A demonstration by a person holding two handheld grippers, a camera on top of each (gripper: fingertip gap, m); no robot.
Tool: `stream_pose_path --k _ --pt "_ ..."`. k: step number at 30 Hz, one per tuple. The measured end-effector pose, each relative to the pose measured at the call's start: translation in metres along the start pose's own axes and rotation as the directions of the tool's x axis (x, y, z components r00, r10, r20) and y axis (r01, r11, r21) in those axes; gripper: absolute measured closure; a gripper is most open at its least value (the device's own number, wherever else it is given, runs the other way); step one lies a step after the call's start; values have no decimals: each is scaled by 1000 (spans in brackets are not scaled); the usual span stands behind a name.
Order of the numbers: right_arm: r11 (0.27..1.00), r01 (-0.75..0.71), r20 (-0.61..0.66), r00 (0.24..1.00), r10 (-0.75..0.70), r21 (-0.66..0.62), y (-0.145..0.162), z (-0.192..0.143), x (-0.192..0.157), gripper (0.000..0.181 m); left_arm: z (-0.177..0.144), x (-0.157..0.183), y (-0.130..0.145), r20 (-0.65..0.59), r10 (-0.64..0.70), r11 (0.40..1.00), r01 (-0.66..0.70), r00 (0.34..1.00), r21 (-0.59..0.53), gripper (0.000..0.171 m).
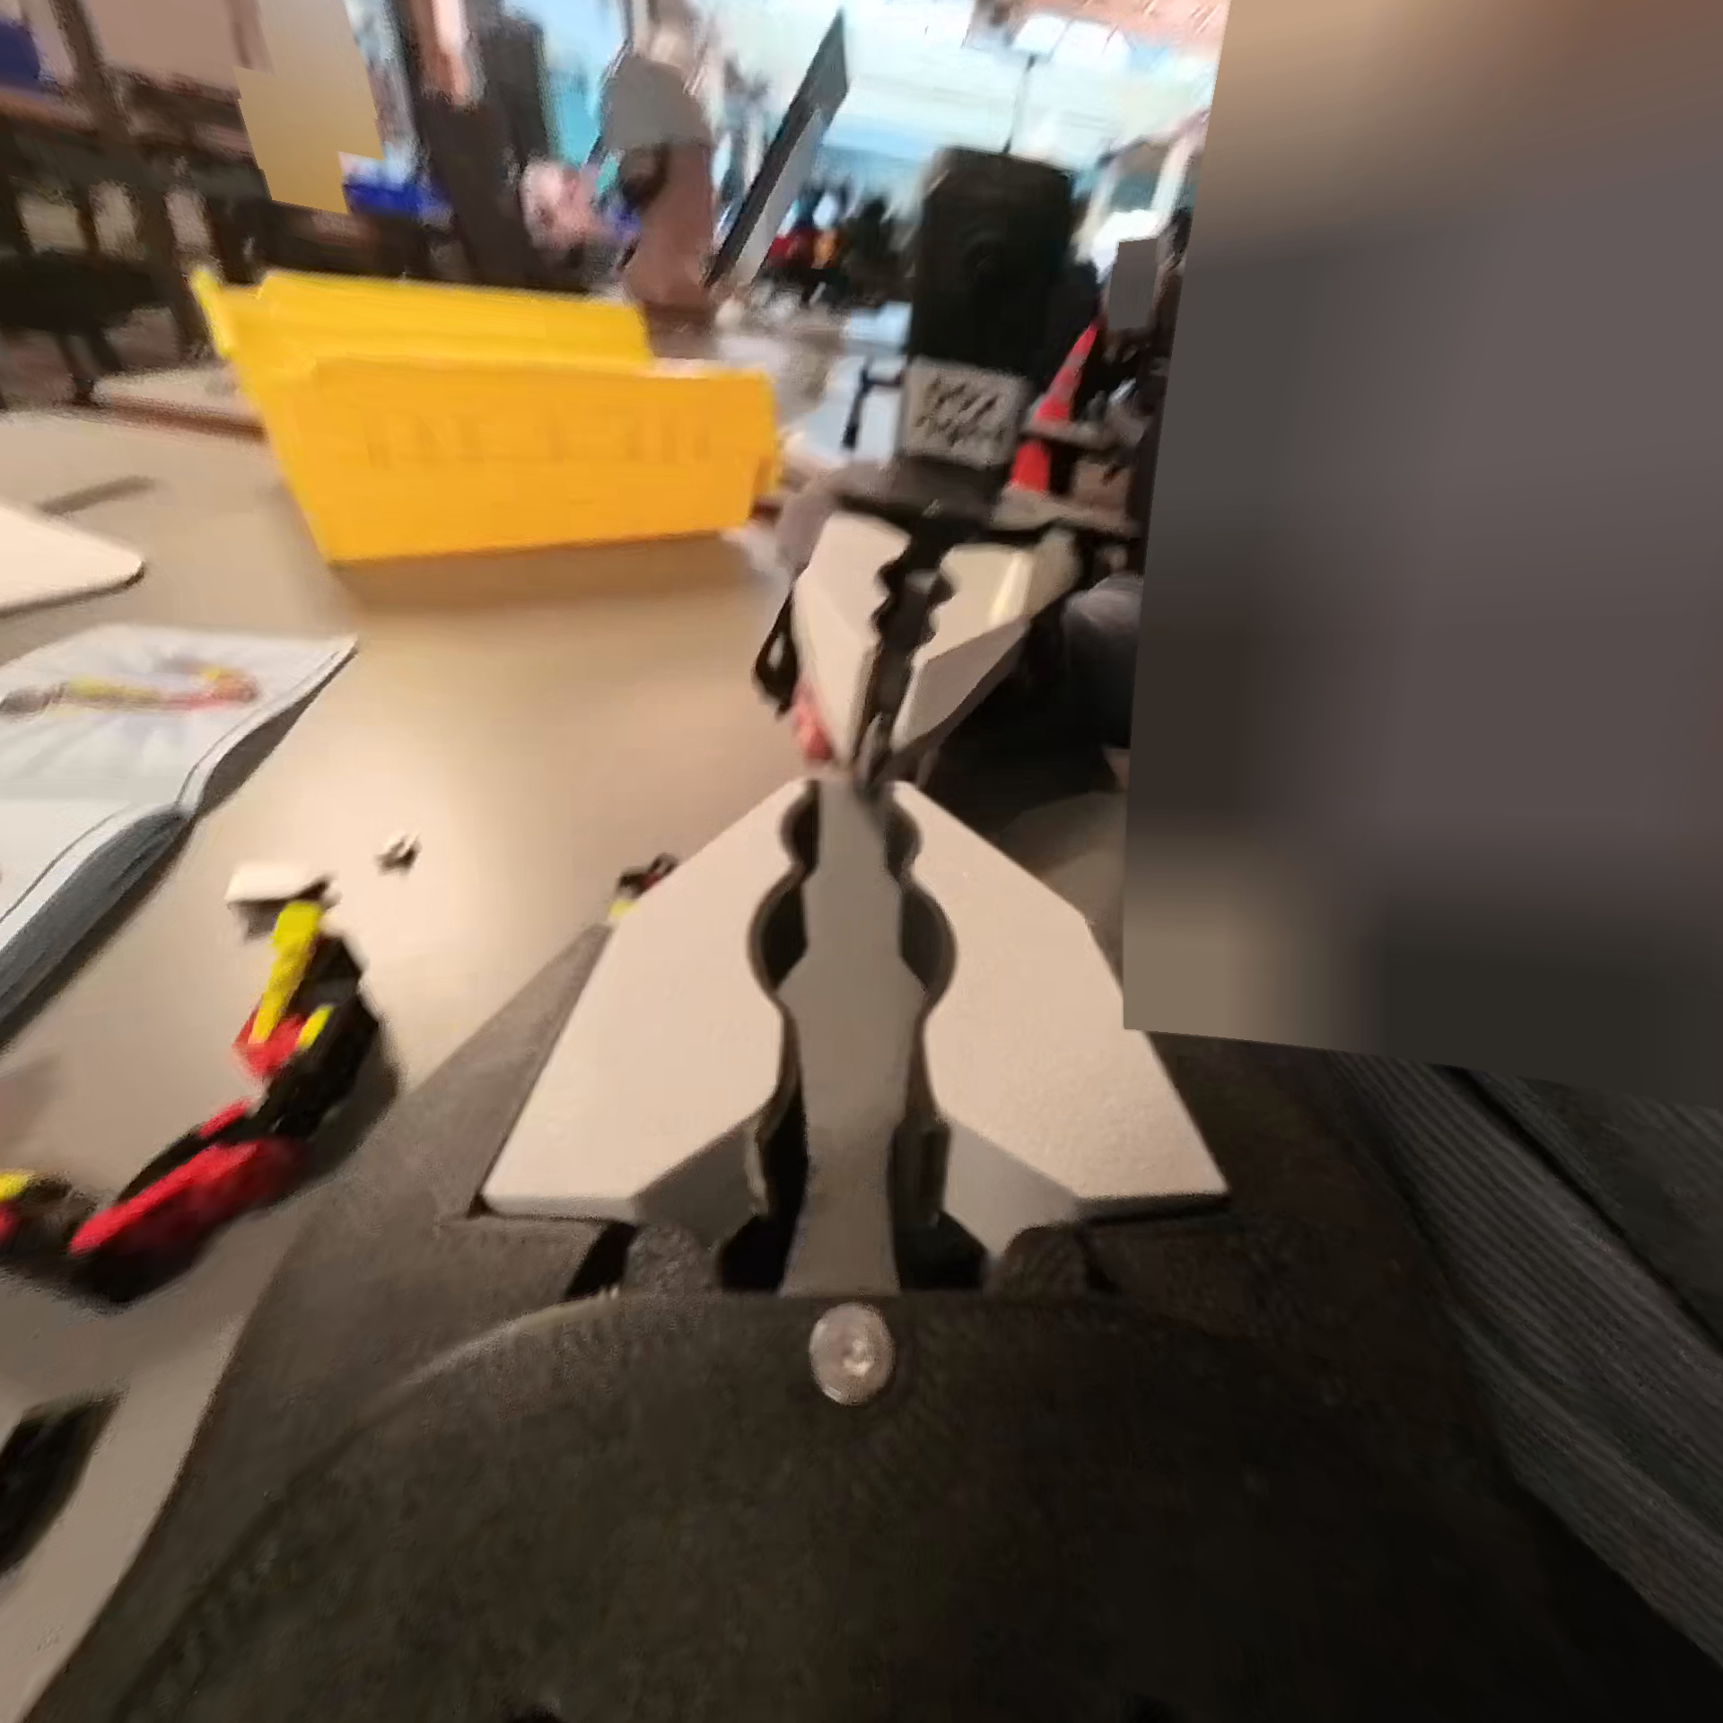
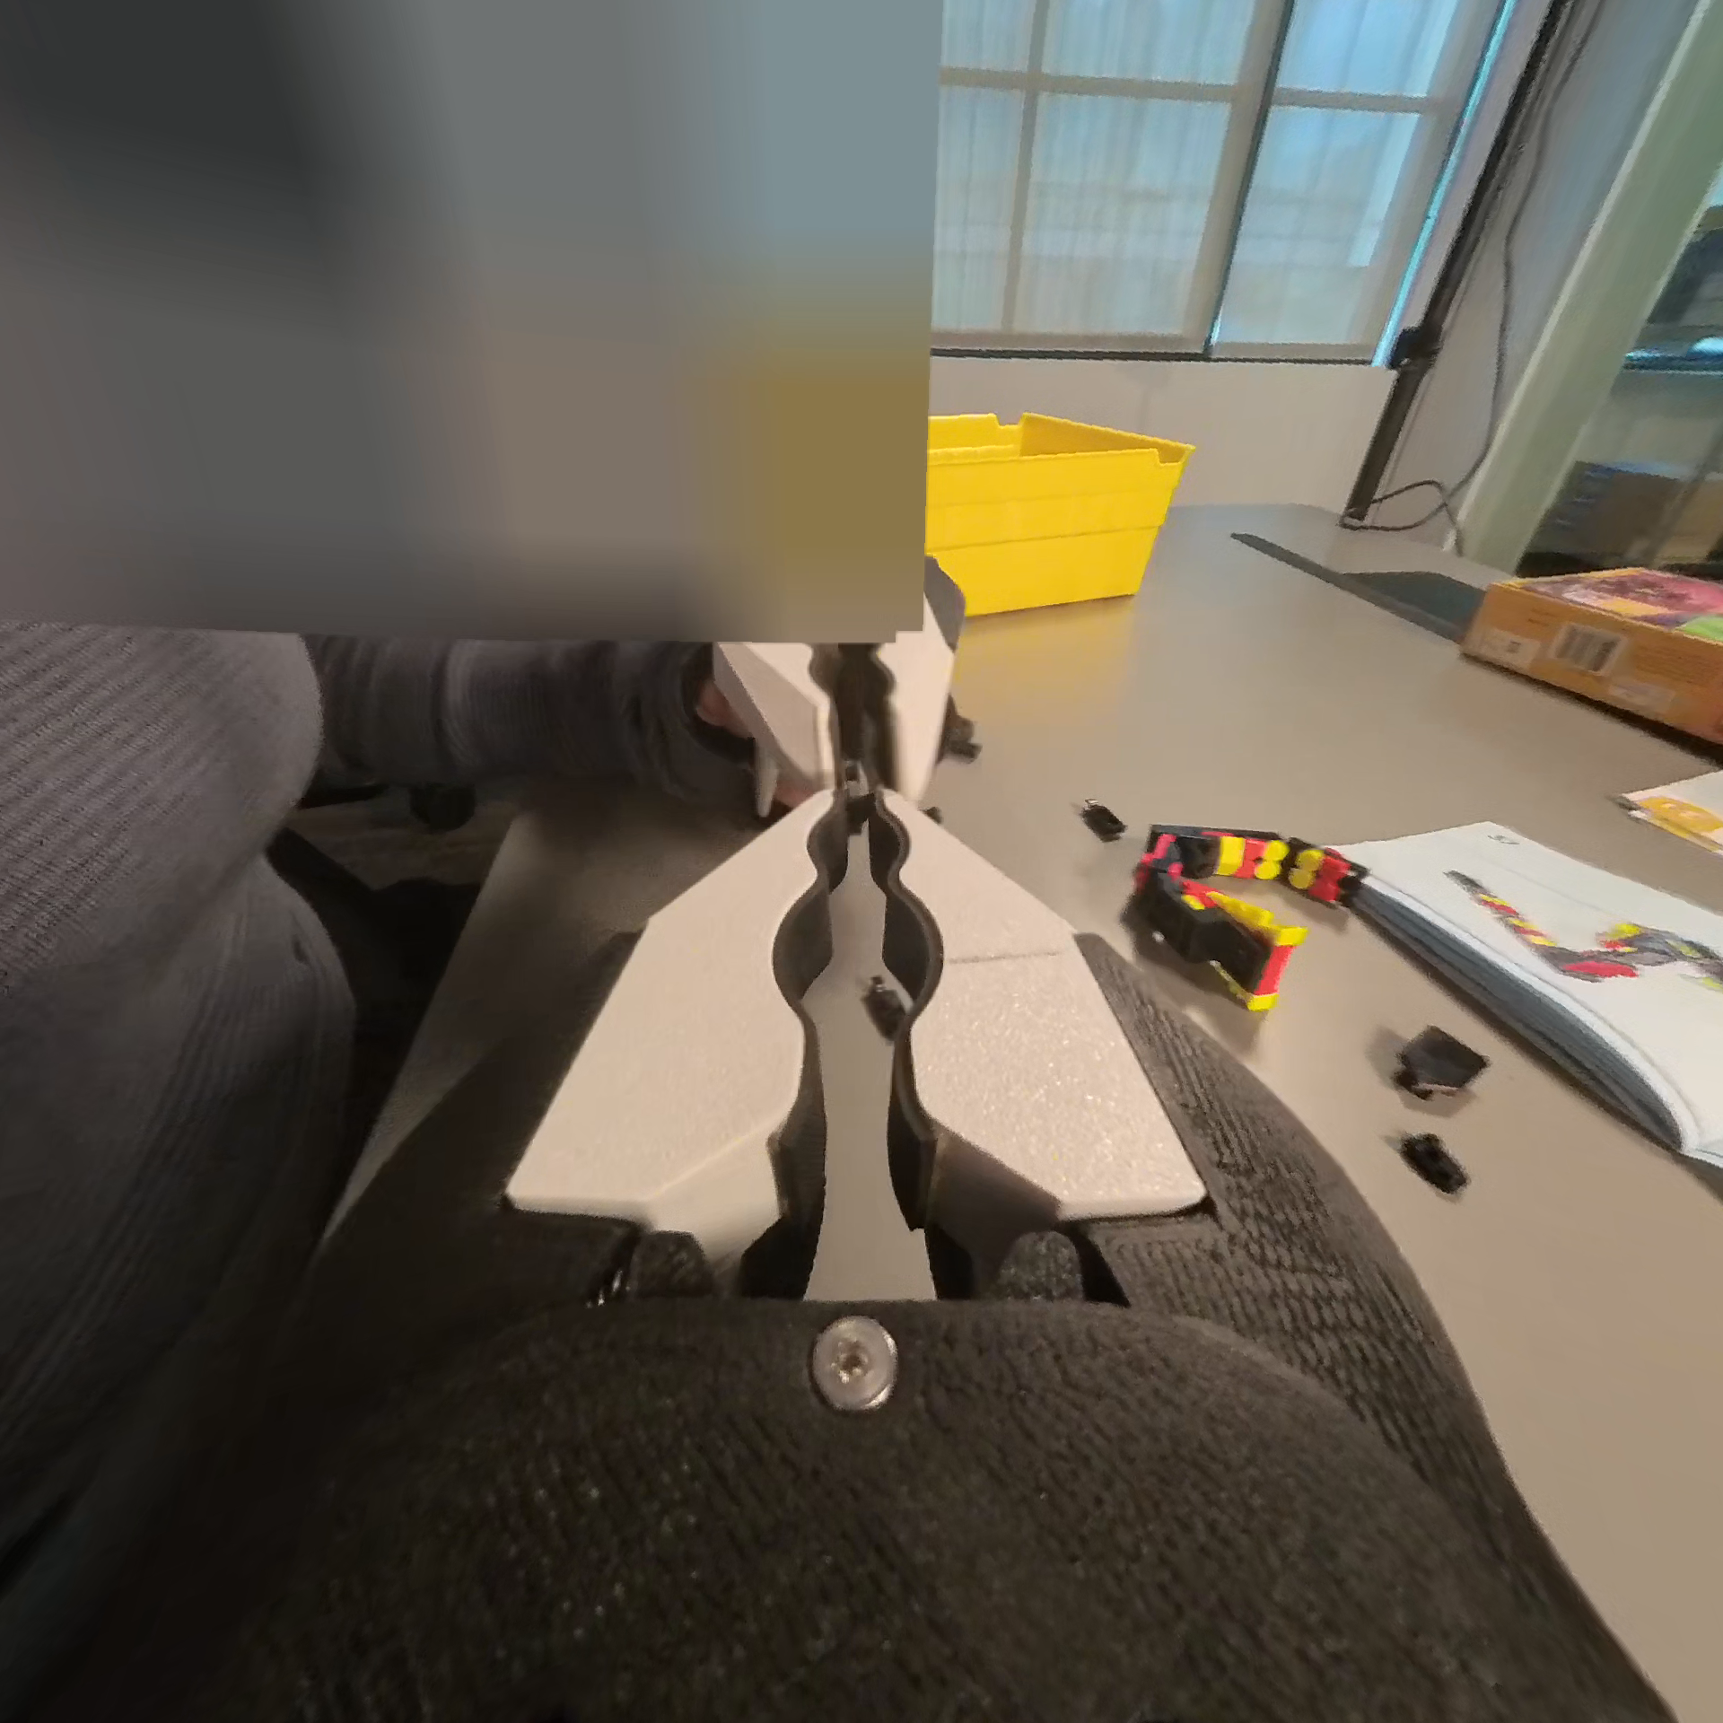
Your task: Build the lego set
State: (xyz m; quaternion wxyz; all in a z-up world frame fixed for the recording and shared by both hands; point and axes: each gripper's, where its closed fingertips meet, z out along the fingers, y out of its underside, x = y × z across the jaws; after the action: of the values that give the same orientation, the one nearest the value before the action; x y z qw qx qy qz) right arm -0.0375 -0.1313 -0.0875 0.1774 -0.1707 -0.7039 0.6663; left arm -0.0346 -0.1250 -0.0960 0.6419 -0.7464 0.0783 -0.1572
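Lego build (image 2: 1221, 909), red, yellow and black, lies on the table (image 2: 1212, 709) to my right, beside the open manual (image 2: 1538, 970). My left gripper (image 2: 853, 746) and right gripper (image 2: 858, 811) meet tip to tip, both nearly closed on a tiny black piece (image 2: 856, 809). I judge I'm joining small parts; careful alignment comes next.

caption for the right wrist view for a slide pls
Two grippers meet tip to tip above the table, with the red-yellow-black lego assembly beside an open instruction booklet.

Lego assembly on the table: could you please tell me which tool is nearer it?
Probably left: the lego assembly lies close on the left of the left tool, and farther off, right of the right tool.
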Motion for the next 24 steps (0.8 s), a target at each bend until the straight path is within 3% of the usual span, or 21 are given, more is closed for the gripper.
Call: stream_pose_path --k 3,8,13,18,24 --pt "997 75 -73 994 -78 -37 4 -3 10 179 -12 -20 29 132 23 979 4 991 -204 139" --pt "950 265 -145 946 -290 -167 18 -1 16 179 -16 -21 60 122 16 918 34 992 -395 138" --pt "836 452 -156 843 -514 -312 37 5 17 179 -12 -21 82 136 71 851 11 988 -525 142" --pt "741 551 -110 769 -630 -384 50 11 14 179 -8 -21 85 134 138 833 -41 981 -552 165" --pt "631 610 -33 706 -708 -480 70 12 15 179 -7 -22 84 154 66 840 28 986 -542 166"
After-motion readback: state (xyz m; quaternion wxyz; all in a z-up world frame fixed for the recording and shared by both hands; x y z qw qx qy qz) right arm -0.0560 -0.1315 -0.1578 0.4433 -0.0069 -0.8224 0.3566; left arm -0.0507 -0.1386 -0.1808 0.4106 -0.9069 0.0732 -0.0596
